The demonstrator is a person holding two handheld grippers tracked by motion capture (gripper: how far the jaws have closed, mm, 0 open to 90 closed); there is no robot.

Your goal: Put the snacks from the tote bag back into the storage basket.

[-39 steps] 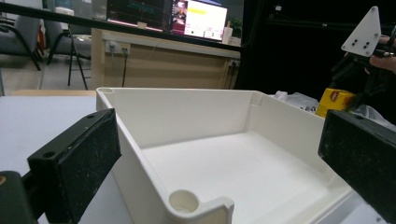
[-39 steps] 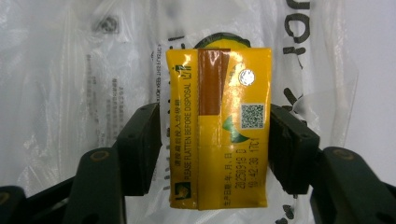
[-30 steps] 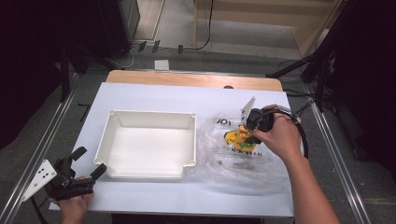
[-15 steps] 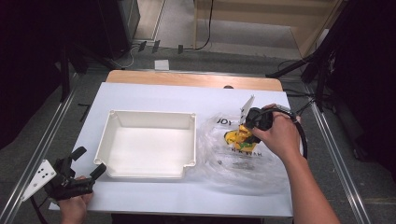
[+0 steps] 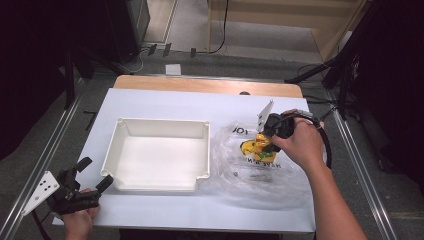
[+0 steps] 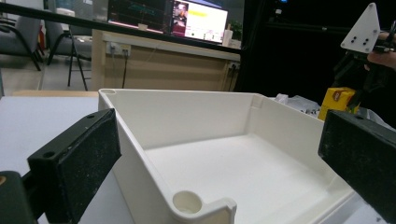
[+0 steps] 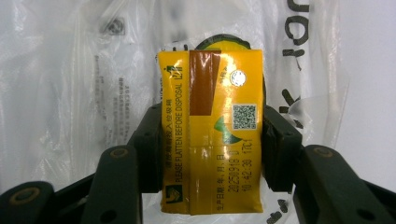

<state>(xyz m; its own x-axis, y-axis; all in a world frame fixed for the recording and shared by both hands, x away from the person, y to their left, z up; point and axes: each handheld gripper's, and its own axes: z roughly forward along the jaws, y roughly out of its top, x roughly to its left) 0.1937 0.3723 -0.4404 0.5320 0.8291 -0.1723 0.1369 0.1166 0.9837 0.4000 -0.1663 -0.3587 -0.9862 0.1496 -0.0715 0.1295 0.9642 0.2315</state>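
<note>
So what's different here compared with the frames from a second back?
Very little. The right claw has just been closing its jaws on the yellow drink carton, which sits between the pads above the clear plastic bag; the hand has barely shifted. The left claw stays open near the white tray corner, and tray and bag lie where they were.
</note>
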